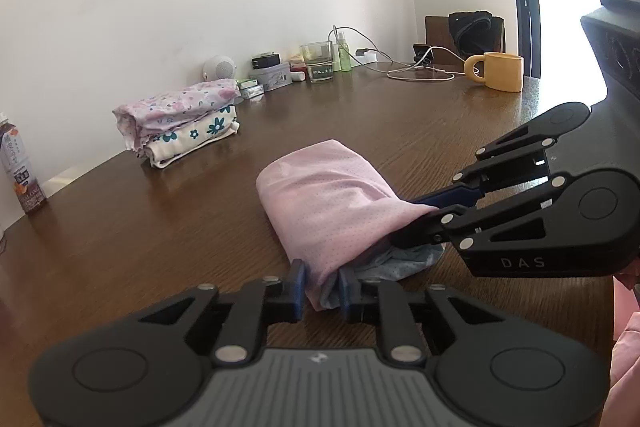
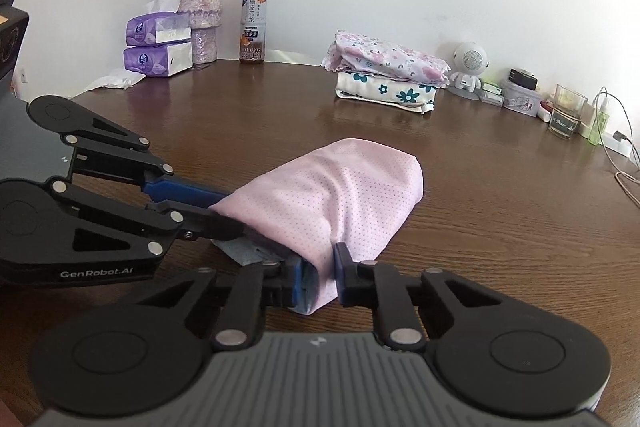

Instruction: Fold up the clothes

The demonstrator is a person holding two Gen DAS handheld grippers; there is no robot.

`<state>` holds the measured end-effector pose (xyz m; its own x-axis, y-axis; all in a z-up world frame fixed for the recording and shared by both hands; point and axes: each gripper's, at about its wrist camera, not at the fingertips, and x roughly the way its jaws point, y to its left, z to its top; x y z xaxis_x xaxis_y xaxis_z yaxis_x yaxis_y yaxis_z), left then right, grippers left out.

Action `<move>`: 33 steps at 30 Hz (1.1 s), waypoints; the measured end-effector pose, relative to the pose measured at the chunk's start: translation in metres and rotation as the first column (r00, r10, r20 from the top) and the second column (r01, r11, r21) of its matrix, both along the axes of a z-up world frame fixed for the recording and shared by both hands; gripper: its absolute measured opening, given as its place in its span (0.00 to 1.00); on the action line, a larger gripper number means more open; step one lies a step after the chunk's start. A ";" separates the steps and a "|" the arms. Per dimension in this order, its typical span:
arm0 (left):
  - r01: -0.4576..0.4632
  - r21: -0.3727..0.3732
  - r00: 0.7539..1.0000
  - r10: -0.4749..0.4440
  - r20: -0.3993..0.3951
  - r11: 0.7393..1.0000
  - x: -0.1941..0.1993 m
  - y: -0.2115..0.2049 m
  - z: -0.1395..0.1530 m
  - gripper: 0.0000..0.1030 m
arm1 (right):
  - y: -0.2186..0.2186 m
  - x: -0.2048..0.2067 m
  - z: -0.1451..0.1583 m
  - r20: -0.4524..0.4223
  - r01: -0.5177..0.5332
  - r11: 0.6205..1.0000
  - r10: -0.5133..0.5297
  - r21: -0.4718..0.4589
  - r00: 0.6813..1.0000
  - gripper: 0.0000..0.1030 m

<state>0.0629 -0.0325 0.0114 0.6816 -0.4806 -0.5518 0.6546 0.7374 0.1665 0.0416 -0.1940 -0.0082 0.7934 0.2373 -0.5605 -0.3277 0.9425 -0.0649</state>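
Note:
A folded pink dotted garment point(image 1: 332, 195) point(image 2: 332, 195), with a pale blue layer showing underneath, lies on the brown wooden table point(image 1: 160, 227) point(image 2: 480, 227). My left gripper point(image 1: 322, 287) is shut on its near corner, the cloth pinched between the blue pads. In the right wrist view the left gripper point(image 2: 224, 215) comes in from the left, its tips under the cloth's edge. My right gripper point(image 2: 318, 277) is shut on the other near corner. From the left wrist view the right gripper point(image 1: 420, 223) enters from the right. A stack of folded floral clothes point(image 1: 180, 119) point(image 2: 388, 75) sits by the wall.
Along the wall stand a tea bottle point(image 2: 253, 23) point(image 1: 18, 167), tissue packs point(image 2: 158, 43), a vase of roses point(image 2: 200, 3), a small white speaker point(image 2: 468, 67), a glass point(image 1: 318, 61) and small boxes. A yellow mug point(image 1: 502, 71) and charging cables point(image 1: 416, 73) sit at the far right.

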 end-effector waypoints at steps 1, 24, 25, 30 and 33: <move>-0.004 0.007 1.000 0.004 0.001 1.000 0.001 -0.001 -0.001 0.30 | 0.000 0.000 0.000 0.000 0.002 1.000 -0.002 -0.001 1.000 0.13; -0.041 -0.061 0.997 0.036 -0.072 0.997 0.004 0.008 0.001 0.19 | -0.012 -0.016 0.002 -0.015 -0.019 0.999 0.019 0.039 1.000 0.18; -0.037 -0.068 0.997 0.032 -0.068 0.997 0.002 0.010 0.003 0.35 | -0.013 -0.018 0.004 -0.010 -0.026 0.998 0.026 0.051 1.000 0.21; 0.029 -0.169 0.998 -0.037 -0.044 0.985 -0.014 0.014 0.027 0.53 | -0.026 -0.028 0.022 0.037 -0.056 0.989 0.051 0.139 0.998 0.30; 0.034 -0.187 0.999 -0.035 0.000 0.982 -0.017 0.008 0.039 0.52 | -0.028 -0.022 0.025 0.046 -0.060 0.984 0.053 0.169 0.998 0.30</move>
<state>0.0460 -0.0250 0.0503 0.6611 -0.5984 -0.4526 0.6804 0.7324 0.0256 0.0195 -0.2216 0.0172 0.7975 0.3715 -0.4754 -0.3810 0.9210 0.0807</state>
